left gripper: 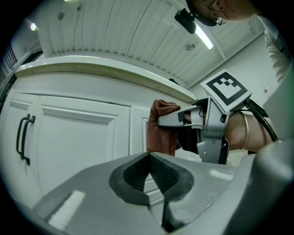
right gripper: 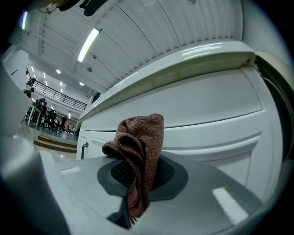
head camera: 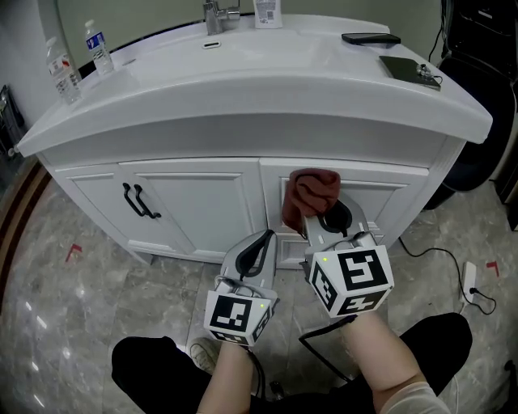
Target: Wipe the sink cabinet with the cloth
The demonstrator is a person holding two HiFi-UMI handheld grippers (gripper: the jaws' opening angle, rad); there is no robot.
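The white sink cabinet (head camera: 194, 198) stands in front of me under a wide white countertop (head camera: 243, 89). A reddish-brown cloth (head camera: 312, 192) is bunched in my right gripper (head camera: 317, 220), which is shut on it and holds it against the top left corner of the right-hand door. In the right gripper view the cloth (right gripper: 140, 151) hangs folded between the pads, just under the counter's edge. My left gripper (head camera: 261, 242) is shut and empty, lower and to the left, near the cabinet's middle. The left gripper view shows the cloth (left gripper: 161, 128) and the right gripper (left gripper: 161, 120) beside it.
Black double handles (head camera: 139, 202) sit on the left doors. On the counter are two water bottles (head camera: 65, 71), a faucet (head camera: 217, 14), a phone (head camera: 371, 38) and a dark pad with keys (head camera: 411, 69). A power strip (head camera: 469, 279) and cable lie on the marble floor at right.
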